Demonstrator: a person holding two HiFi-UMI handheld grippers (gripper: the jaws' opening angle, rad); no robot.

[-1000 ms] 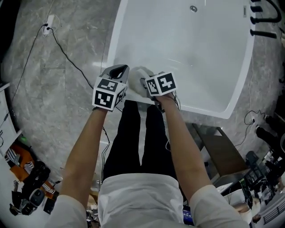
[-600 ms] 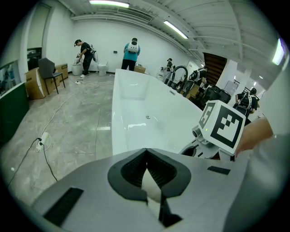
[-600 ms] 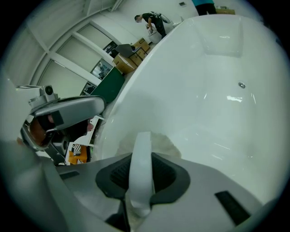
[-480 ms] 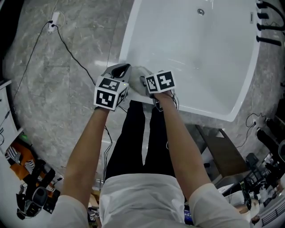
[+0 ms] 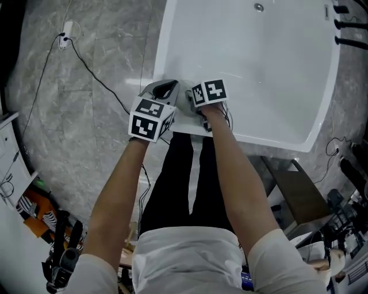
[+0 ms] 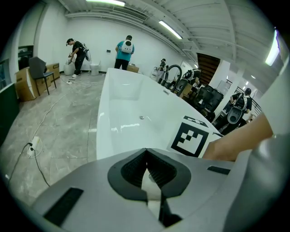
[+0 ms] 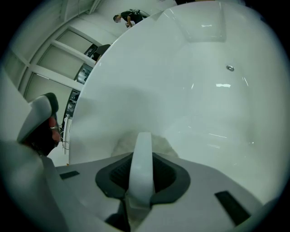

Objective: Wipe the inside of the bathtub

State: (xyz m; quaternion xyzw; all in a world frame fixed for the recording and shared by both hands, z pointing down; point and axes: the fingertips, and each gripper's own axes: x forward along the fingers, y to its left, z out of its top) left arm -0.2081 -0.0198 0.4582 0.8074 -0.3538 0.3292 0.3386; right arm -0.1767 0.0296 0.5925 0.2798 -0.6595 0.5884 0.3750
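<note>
The white bathtub fills the upper part of the head view, its drain at the far end. My right gripper reaches over the near rim and is shut on a pale cloth that presses against the tub's inner wall. In the head view its marker cube hides the jaws, and a bit of the cloth shows beside it. My left gripper hovers just left of the right one above the near rim corner, shut with nothing held.
Dark tap fittings stand at the tub's far right corner. A cable runs over the marble floor from a socket. Equipment clutters the lower corners. Two people and a chair are far off beyond the tub.
The right gripper has pushed the cloth farther over the rim into the tub. The left gripper has kept beside it. The head view has drifted, so the tub sits more to the right.
</note>
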